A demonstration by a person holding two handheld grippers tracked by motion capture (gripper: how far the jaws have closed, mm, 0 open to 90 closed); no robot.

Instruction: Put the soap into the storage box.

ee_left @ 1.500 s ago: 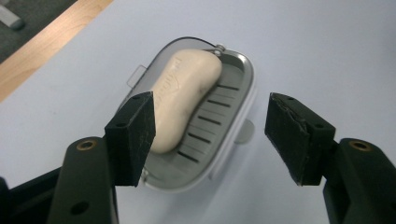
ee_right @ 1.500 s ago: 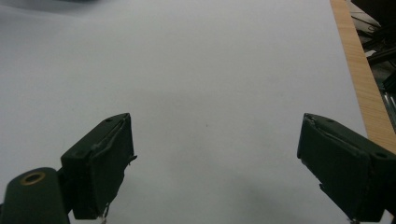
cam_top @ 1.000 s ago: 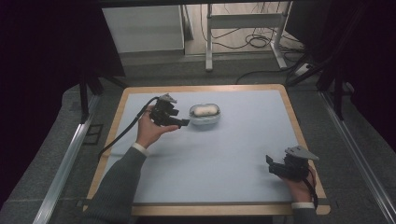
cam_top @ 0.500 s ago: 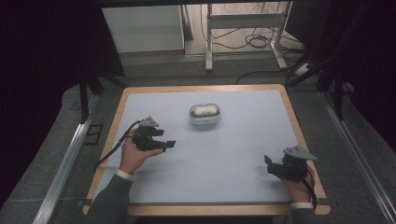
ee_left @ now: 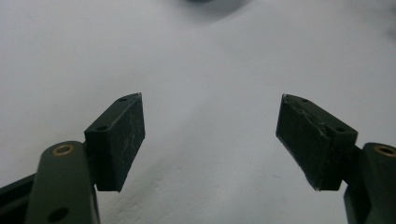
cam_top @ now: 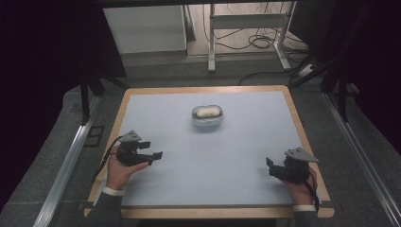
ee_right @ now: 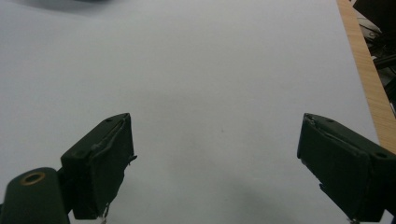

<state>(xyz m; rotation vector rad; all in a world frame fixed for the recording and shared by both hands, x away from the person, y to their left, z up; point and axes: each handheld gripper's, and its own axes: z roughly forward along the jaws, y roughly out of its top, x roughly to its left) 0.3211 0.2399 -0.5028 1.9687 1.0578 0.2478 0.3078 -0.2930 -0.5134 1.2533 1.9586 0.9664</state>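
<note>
A small clear container [cam_top: 207, 117] with a pale oblong item inside stands on the light blue table top [cam_top: 236, 142], toward the far middle. My left gripper [cam_top: 156, 155] rests near the table's left front, held in a hand, pointing right. Its own view shows the two black pads [ee_left: 122, 135] spread wide, with bare table between them, so my left gripper [ee_left: 210, 140] is open. At the right front my right gripper [cam_top: 270, 166] points left. Here too my right gripper [ee_right: 215, 170] is open, nothing between its pads [ee_right: 100, 165].
A wooden rim [cam_top: 312, 142] frames the blue surface; it shows as a tan strip [ee_right: 369, 79] in the right gripper view. Beyond the table lie a grey floor, a white cabinet [cam_top: 146, 28], metal frame legs [cam_top: 211, 42] and cables. Rails run along both sides.
My left gripper has drawn back from beside the container to the left front of the table. The container stays in place. My right gripper has hardly moved.
</note>
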